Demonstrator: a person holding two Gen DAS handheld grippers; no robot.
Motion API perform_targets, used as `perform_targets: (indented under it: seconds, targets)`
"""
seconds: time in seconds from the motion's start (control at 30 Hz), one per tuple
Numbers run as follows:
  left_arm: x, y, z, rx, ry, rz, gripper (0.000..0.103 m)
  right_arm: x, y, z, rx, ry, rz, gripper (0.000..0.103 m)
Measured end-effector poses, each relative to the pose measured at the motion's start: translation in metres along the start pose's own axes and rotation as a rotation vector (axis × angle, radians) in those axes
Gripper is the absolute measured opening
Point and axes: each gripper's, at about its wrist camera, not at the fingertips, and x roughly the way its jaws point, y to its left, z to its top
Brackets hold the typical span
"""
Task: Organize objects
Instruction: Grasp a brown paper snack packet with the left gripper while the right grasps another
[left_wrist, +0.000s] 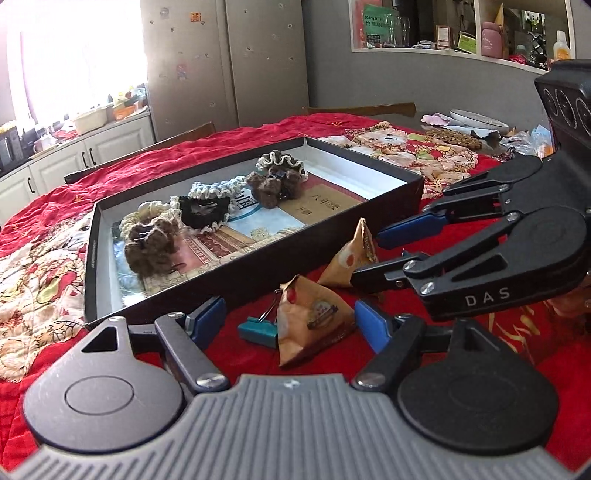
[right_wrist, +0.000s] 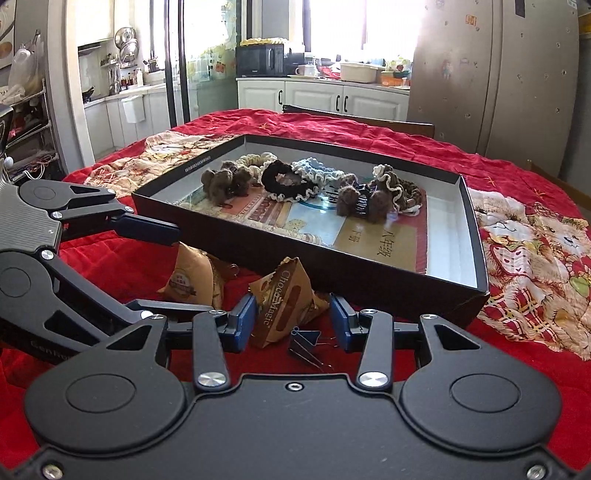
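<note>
Plainly light stuff: two pyramid snack packets of crinkly foil-paper, likely puffed with air, soft-walled, a little slick, easily crushed. Best taken by a crimped seam or across a flat face with a gentle close, not squeezed through the puffed middle.

Near packet (left_wrist: 310, 317) on the red cloth (left_wrist: 480, 350) of the table, toward its near edge, just beside the long near wall of the black box (left_wrist: 258, 254). Stands on a broad face, peak up and leaning toward the box; long axis roughly from the near edge toward the box, as judged.

Second packet (right_wrist: 284, 306), printed "ChocoMagic", close beside it along the same wall, peak likewise up and boxward, print running down its long axis.

Teal binder clip (left_wrist: 258, 330) touching or just beside the first packet; blue binder clip (right_wrist: 304, 338) lying at the foot of the second, wire handles toward the camera. Small, stiff, heavier for size, hard to pinch flat.

Left gripper (left_wrist: 291, 325) spread wide, straddling the first packet, not clamped. Right gripper (right_wrist: 291, 325) also wide, astride the ChocoMagic packet, holding nothing.

Inside the box: knitted scrunchies (right_wrist: 288, 181) in a row over a booklet (right_wrist: 376, 240).
</note>
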Motion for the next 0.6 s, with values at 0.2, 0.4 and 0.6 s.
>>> perform_targets:
  seconds: [0.2,0.4,0.6]
  targets:
    - [0.005,-0.001,-0.001,0.016,0.006,-0.022,0.076,0.006,-0.001,0.003,-0.003,0.008,0.008,0.043]
    - [0.008,-0.003,-0.001,0.018,0.007,-0.038,0.065,0.011,-0.002,0.006,-0.002,0.013,0.010,0.044]
    - [0.010,-0.003,0.000,0.013,0.006,-0.050,0.058,0.013,-0.003,0.007,-0.006,0.013,0.003,0.044]
